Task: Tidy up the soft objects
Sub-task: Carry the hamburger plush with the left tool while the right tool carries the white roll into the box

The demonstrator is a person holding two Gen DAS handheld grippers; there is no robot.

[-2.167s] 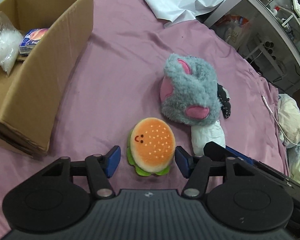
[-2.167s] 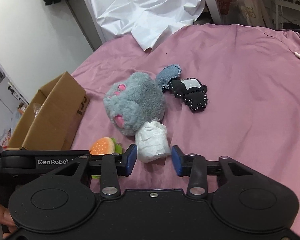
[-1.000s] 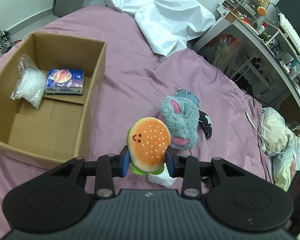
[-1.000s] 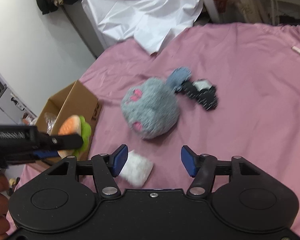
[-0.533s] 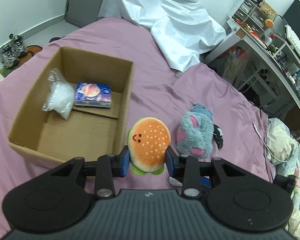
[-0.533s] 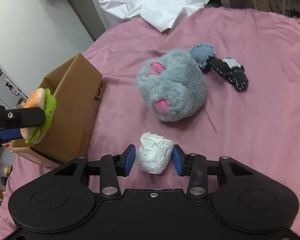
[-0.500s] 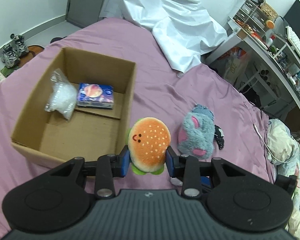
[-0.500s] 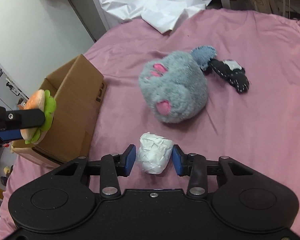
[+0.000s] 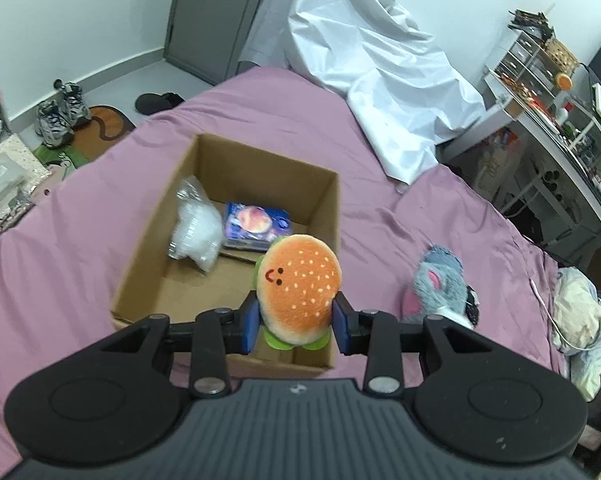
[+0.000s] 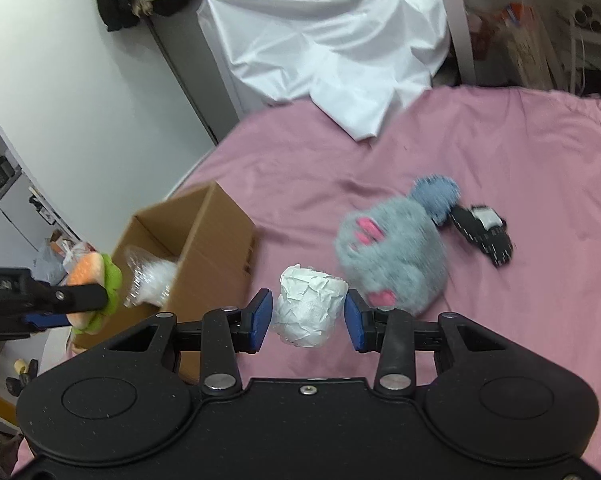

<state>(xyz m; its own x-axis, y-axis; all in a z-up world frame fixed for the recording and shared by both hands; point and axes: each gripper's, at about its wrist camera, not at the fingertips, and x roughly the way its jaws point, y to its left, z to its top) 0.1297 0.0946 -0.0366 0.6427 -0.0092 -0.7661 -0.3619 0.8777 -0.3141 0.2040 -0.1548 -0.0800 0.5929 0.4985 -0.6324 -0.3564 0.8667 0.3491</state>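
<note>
Both grippers have come up off the bed since the earlier frames, each with a toy; the burger plush that sat on the sheet is now carried over the cardboard box (image 9: 236, 184), and the white wad that lay beside the grey plush is lifted clear of the sheet. My left gripper (image 9: 296, 322) is clenched on the burger plush (image 9: 298, 286), blue pads pressing both sides, face side up, hanging above the box's near right corner. From the right wrist view the same burger plush (image 10: 90, 292) shows at the box's near side, pinched in the left gripper (image 10: 66, 302). My right gripper (image 10: 306, 318) is grasping the white crumpled wad (image 10: 308, 306), pads on both flanks, held right of the box (image 10: 204, 236) and above the pink bed sheet (image 10: 500, 152). Inside the box: clear plastic bag of white stuff (image 9: 196, 226) at the left, blue printed pack (image 9: 256, 222) at the back wall, just beside the bag. Grey plush (image 10: 392, 256) with pink patches lies on the sheet well right of the box, a black mitten-like toy (image 10: 484, 236) touching its far side. White sheet (image 9: 376, 80) is heaped beyond the box at the bed's far edge. Shoes (image 9: 58, 114) sit on the floor left of the box, off the bed. Right view is motion-blurred.
</note>
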